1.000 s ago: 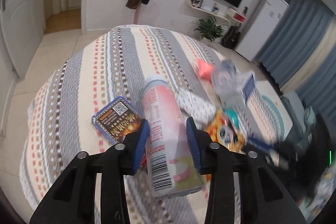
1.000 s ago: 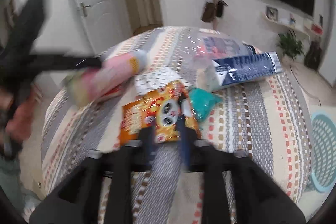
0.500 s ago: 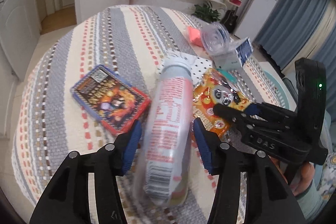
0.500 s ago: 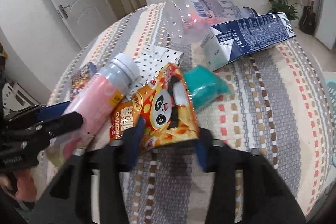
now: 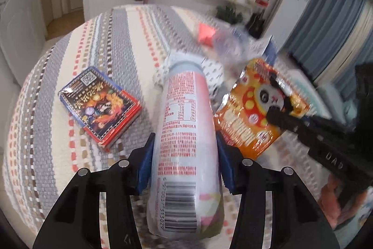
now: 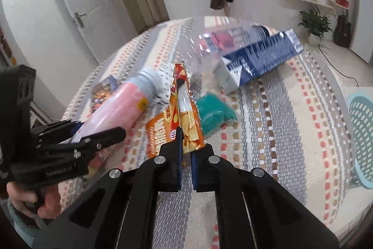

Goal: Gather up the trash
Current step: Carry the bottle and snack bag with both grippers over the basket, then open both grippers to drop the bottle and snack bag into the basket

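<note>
A striped woven cloth (image 5: 130,43) covers the surface and carries everything else. At its right edge in the right wrist view stands a light-blue perforated basket (image 6: 362,132). Further back lies a dark-blue carton (image 6: 261,60) on its side, with a blurred clear plastic bottle (image 6: 219,41) just behind it.

The left hand-held gripper (image 5: 184,162) is clamped on a pink drink bottle (image 5: 185,132), its blue pads pressing both sides and the grey cap pointing away. A flat box with a fiery print (image 5: 100,106) lies on the cloth to its left.

The right hand-held gripper (image 6: 185,151) is pinched together on an orange snack bag (image 6: 184,113) — the bag stands edge-on between the pads, lifted off the cloth. A teal wad (image 6: 214,113) sits just right of it.
</note>
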Available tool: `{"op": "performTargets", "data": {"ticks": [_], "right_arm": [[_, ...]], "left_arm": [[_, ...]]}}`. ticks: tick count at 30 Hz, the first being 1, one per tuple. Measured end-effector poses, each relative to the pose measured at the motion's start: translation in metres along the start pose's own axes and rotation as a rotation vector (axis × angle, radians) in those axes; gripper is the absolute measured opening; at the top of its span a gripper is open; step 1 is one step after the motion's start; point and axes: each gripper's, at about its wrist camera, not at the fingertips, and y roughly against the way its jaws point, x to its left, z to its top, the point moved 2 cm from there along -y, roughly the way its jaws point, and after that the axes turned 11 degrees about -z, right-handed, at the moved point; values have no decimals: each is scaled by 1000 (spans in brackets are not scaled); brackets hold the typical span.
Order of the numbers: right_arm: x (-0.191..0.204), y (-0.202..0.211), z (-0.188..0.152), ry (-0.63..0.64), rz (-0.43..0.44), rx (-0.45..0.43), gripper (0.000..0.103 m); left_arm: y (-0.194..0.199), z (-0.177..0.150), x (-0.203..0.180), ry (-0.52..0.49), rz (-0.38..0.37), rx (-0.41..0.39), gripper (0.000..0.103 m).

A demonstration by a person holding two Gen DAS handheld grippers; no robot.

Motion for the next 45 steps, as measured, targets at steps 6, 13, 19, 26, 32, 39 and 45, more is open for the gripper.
{"op": "performTargets", "data": {"ticks": [6,13,19,26,32,39,45], "right_arm": [[-4,47,4,28,20,-117,4],[-32,99,23,-14,-38,-253,4],[-80,135,35,-69,-149,-359,4],[-163,144,28,-206,-304,-374,4],[-237,136,12,-316,-462,-347,4],[-325,89,-29,-491,-573,-166,4],[-374,54,-57,-598,-596,-34,4]], "left_arm": [[25,13,-14,17,-51,-99,47],[43,43,-49,-15,-133,-206,47],[33,74,-99,-95,-197,-239,47],[-22,102,-174,-168,-303,-201,47],[-88,117,-245,-244,-359,-130,47],[-183,115,-297,-261,-405,18,47],[-260,98,-312,-238,-427,172,47]]}}
